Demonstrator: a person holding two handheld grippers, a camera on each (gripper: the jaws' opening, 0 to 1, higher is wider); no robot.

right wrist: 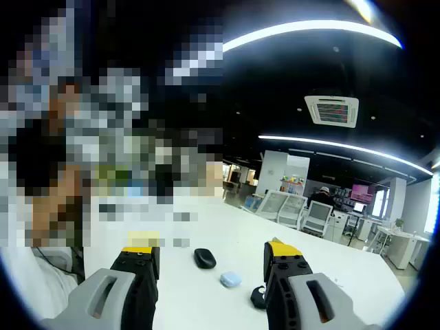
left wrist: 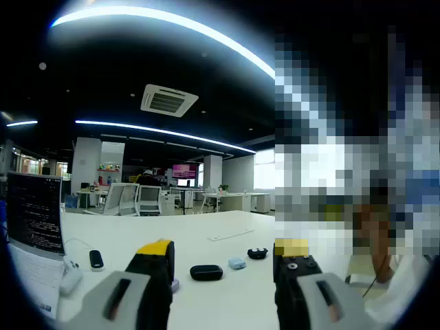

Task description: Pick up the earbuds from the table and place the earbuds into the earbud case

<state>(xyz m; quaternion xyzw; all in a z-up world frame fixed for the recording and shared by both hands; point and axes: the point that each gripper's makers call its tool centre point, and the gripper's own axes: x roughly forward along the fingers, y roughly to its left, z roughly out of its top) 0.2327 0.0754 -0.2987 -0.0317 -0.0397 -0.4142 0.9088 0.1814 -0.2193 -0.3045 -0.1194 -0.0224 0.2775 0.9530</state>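
Plainly nothing held: left gripper (left wrist: 223, 271) jaws spread wide, right gripper (right wrist: 210, 271) same, both above white table (left wrist: 227, 223). Ahead on table: black oval case (left wrist: 206, 273), pale blue earbud case (left wrist: 236, 262), small dark earbuds (left wrist: 258, 253). Earbuds likely light, smooth, slippery, prone to roll; pinch gently across body.
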